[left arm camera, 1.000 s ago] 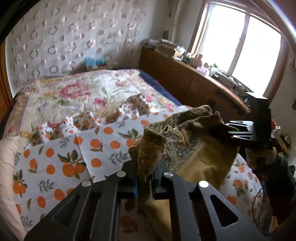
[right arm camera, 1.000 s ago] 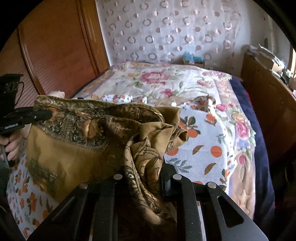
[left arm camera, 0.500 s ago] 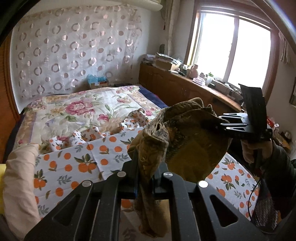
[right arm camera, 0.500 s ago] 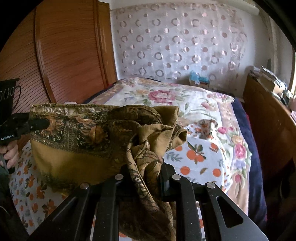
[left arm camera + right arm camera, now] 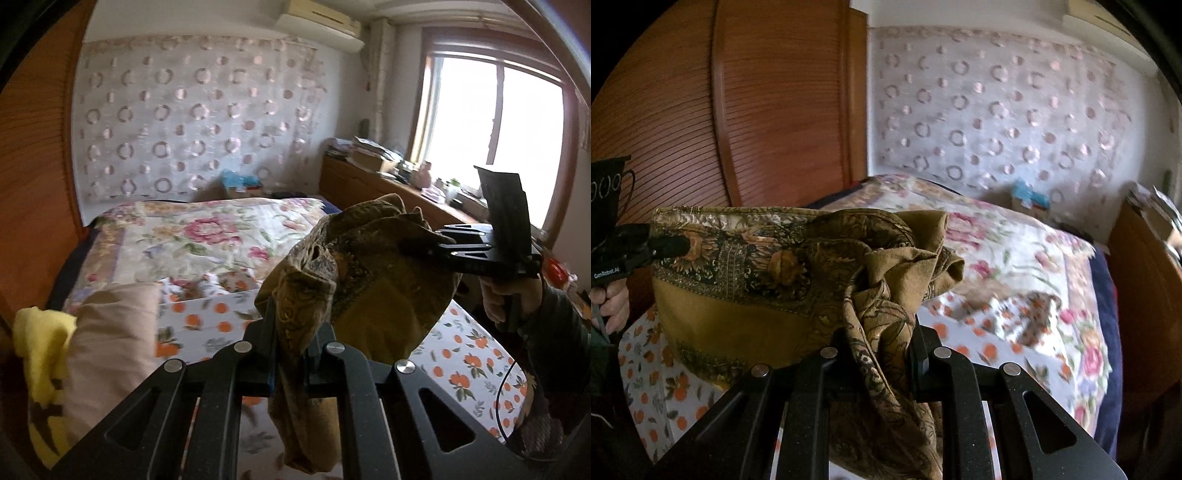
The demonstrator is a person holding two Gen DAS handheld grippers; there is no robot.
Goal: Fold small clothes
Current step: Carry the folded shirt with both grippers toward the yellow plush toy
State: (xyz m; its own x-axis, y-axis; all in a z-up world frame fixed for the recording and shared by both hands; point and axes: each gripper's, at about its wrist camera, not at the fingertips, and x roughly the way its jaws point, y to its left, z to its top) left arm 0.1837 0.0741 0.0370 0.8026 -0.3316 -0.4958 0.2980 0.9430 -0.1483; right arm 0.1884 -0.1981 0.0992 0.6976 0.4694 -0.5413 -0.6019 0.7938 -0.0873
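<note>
Pinching a bunched corner of the olive patterned cloth (image 5: 388,295), the left gripper (image 5: 293,332) is clamping the fabric between its fingers, with a twisted tail hanging below the jaws. The right gripper (image 5: 877,350) is doing the same at the opposite end, closed on another gathered corner, its own tail drooping down past the fingers. Each gripper is showing in the other's camera: the left gripper is appearing at the left edge of the right wrist view, biting the dark floral border, and the right gripper is appearing at the right of the left wrist view.

The cloth is hanging in the air between the two grippers, above the near end of the bed (image 5: 207,236), not touching it. Holding it by two separated points is probably meant to let the weight of the fabric pull it open, so its edges and border can be found before any fold is made. It is not yet taut: the span is sagging and a knot of folds is crowding near the right gripper.

Underneath, an orange-print sheet (image 5: 472,354) is covering the near end of the bed, offering a flat place to lay the cloth. A beige pillow (image 5: 110,332) and a yellow fabric (image 5: 40,343) are sitting at the bed's left edge, well apart from the cloth.
</note>
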